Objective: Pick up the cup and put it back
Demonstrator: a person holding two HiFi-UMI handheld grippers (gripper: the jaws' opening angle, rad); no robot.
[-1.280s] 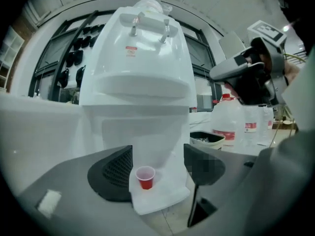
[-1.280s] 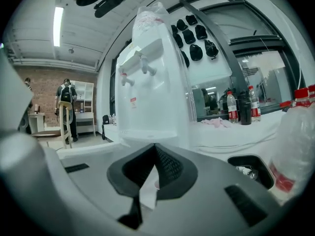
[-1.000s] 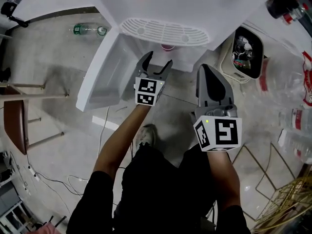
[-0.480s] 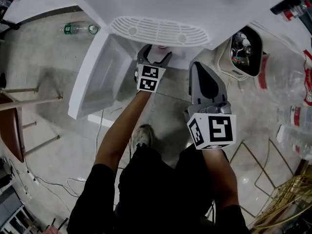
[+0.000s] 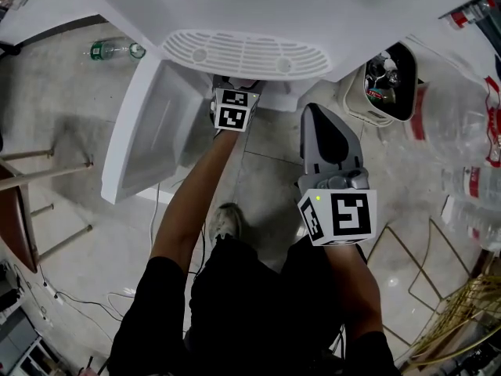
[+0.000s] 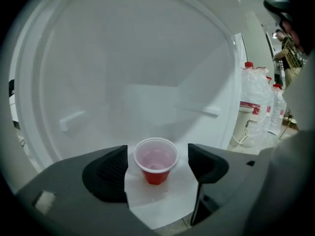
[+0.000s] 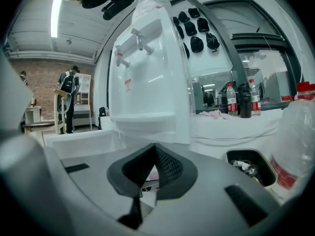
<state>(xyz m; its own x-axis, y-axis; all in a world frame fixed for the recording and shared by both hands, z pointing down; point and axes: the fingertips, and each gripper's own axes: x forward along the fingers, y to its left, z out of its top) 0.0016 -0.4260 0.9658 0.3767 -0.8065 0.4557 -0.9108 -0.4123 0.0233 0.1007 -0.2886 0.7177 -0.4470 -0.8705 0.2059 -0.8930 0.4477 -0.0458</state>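
A small red plastic cup stands upright on the white shelf inside the water dispenser's lower cabinet. My left gripper reaches into that cabinet with its jaws on either side of the cup. They are opening and do not touch it. In the head view the dispenser's drip tray hides the cup and the left jaws, so only the left marker cube shows. My right gripper hangs back in front of the dispenser, shut with nothing in it, its tips meeting.
The cabinet door stands swung open to the left. A bin with trash and large water bottles sit on the right. A green bottle lies on the floor, a stool stands at left, and a wire rack is at bottom right.
My left gripper has pushed forward under the drip tray into the cabinet, and its jaws have spread wider. The cup has passed out of the head view. The right gripper has barely moved.
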